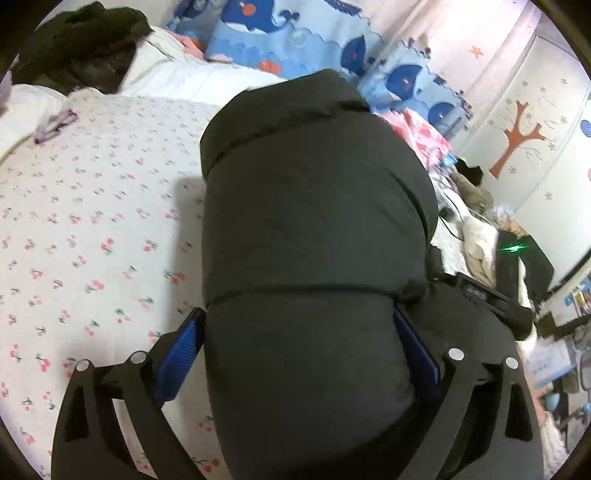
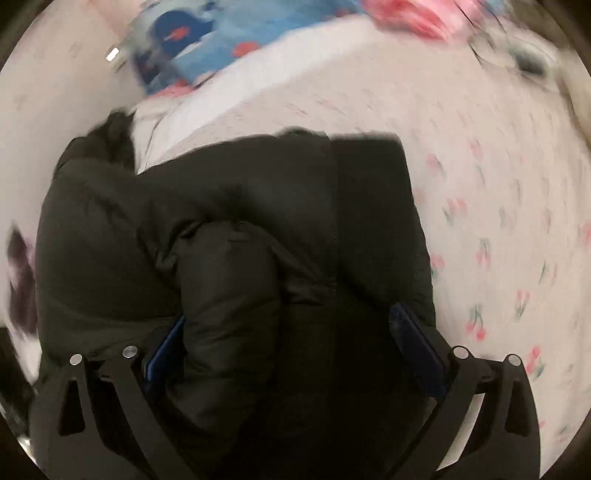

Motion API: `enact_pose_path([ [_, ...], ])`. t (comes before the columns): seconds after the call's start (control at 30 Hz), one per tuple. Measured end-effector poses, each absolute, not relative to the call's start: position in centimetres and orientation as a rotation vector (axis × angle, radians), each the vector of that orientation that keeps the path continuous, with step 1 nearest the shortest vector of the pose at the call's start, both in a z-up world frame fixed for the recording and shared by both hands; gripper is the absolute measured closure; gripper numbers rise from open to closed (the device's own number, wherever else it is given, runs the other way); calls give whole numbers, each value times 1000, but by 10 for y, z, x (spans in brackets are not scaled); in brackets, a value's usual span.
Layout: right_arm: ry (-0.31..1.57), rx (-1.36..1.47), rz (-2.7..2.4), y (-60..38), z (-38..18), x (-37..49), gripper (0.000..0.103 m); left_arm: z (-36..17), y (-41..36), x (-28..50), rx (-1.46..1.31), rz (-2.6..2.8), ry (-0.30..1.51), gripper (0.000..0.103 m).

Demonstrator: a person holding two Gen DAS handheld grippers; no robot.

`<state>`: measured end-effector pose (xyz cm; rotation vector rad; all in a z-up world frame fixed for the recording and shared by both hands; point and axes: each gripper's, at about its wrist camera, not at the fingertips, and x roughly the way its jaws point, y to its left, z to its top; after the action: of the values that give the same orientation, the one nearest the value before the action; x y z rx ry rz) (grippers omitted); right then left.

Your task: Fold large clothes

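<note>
A folded black puffer jacket (image 1: 314, 229) lies lengthwise on the cherry-print bed sheet (image 1: 92, 221). My left gripper (image 1: 295, 343) straddles its near end; both blue pads (image 1: 177, 358) press against the padded bulk. In the blurred right wrist view, the same black jacket (image 2: 229, 229) fills the middle. My right gripper (image 2: 291, 347) has its jaws wide around a thick fold of it. One blue pad (image 2: 413, 343) sits at the jacket's right edge, the other is half buried in fabric. The right gripper's black body (image 1: 487, 295) shows at the jacket's right side in the left wrist view.
A dark heap of clothes (image 1: 85, 44) lies at the far left of the bed. Blue whale-print bedding (image 1: 295, 33) and a pink cloth (image 1: 413, 129) line the far edge. Clutter and cables (image 1: 476, 221) sit to the right by the wall.
</note>
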<state>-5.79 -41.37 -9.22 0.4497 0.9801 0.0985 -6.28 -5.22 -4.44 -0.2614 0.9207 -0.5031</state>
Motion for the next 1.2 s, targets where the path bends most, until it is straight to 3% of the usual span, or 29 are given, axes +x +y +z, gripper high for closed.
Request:
enact_pose_path([
  [0.1, 1004, 407, 85, -413, -82, -70, 7, -43, -59, -68, -204, -490, 910, 8],
  [0.23, 834, 347, 136, -411, -30, -123, 7, -39, -52, -77, -216, -459, 891, 8],
  [0.33, 1004, 205, 140, -388, -70, -133, 7, -44, -47, -75, -259, -461, 907, 7],
  [0.43, 1075, 359, 174, -404, -95, -135, 7, -44, -49, -78, -259, -465, 937, 7],
  [0.67, 885, 418, 193, -420, -29, -148, 7, -17, -30, -81, -248, -530, 928, 7],
  [0.8, 935, 366, 131, -410, -15, -115, 7, -20, -3, -59, -456, -577, 985, 7],
  [1.1, 1084, 631, 161, -440, -95, -74, 7, -87, -23, -10, -701, -729, 1202, 6],
  [1.2, 1063, 717, 216, -442, -110, -71, 6, -86, -36, -10, -659, -729, 1196, 6],
])
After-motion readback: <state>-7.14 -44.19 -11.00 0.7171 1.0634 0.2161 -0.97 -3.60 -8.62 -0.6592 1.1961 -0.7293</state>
